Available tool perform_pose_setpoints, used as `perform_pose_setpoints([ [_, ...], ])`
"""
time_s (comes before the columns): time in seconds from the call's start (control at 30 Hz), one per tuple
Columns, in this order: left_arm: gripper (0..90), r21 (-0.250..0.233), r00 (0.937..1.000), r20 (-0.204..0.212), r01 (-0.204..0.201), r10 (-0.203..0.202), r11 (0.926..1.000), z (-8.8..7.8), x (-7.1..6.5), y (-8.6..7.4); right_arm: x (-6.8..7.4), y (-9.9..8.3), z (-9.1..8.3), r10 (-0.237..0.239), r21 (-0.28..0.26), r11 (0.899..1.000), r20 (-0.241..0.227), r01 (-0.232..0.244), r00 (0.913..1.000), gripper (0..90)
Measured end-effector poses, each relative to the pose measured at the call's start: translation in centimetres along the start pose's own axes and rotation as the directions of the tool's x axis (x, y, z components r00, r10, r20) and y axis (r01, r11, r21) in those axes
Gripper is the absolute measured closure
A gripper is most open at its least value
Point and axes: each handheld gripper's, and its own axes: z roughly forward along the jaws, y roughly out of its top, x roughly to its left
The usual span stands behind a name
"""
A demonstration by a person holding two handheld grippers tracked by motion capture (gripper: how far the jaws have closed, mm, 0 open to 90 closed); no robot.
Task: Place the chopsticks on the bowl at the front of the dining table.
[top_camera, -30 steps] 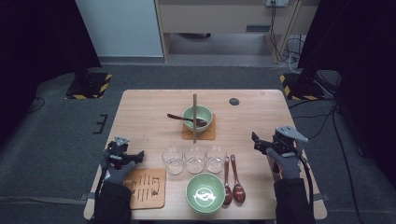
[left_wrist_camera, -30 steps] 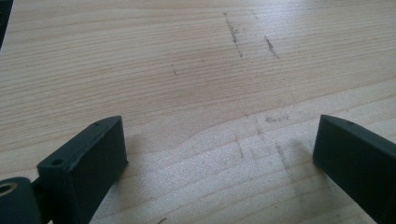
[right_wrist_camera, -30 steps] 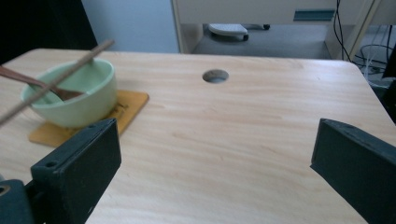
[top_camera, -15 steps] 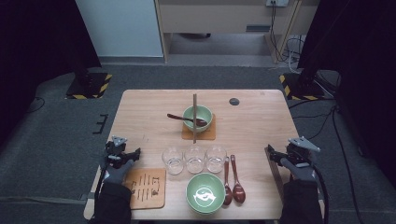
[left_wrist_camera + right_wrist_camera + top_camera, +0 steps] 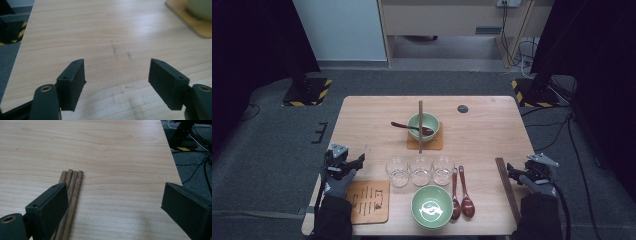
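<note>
**Chopsticks not yet picked up**

Bundle of chopsticks (image 5: pixel 71 195) lying flat near surface's (image 5: pixel 492 145) right edge, untouched. Right claw (image 5: pixel 113 202) wide, just beside them, empty. Left claw (image 5: pixel 116 82) just been narrowing, parted, empty. Grasp and placing remain.

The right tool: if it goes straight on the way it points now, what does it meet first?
Probably the bare table. The right tool is open, and the chopsticks lie beside its left jaw, not clearly between the jaws.
</note>
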Motion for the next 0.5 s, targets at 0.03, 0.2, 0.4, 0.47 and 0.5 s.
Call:
perform_pose_setpoints([
  [0.03, 31.0, -0.012, 0.9999, 0.009, -0.005, 0.005, 0.9999, -0.4, -0.2, 0.3, -0.3, -0.1, 0.0, 0.008, 0.004, 1.0, 0.002, -0.008, 1.0, 7.1],
  [0.2, 30.9, -0.046, 0.9994, 0.021, -0.028, 0.029, 0.9986, -1.3, -0.8, 1.1, -0.9, -0.5, 0.2, 0.012, 0.014, 1.0, 0.02, -0.012, 0.9997, 7.1],
  [0.4, 30.5, -0.082, 0.9964, 0.062, -0.053, 0.058, 0.9952, -2.3, -1.9, 2.0, -1.3, -0.7, 0.2, 0.026, 0.017, 1.0, 0.022, -0.026, 0.9994, 7.0],
  [0.47, 30.5, -0.09, 0.9957, 0.071, -0.053, 0.06, 0.9945, -2.6, -2.1, 2.2, -1.4, -0.8, 0.3, 0.028, 0.02, 0.999, 0.026, -0.028, 0.9993, 7.0],
  [0.5, 30.5, -0.1, 0.9942, 0.084, -0.059, 0.067, 0.9932, -2.9, -2.5, 2.5, -1.4, -0.9, 0.3, 0.028, 0.02, 0.999, 0.025, -0.029, 0.9993, 6.9],
])
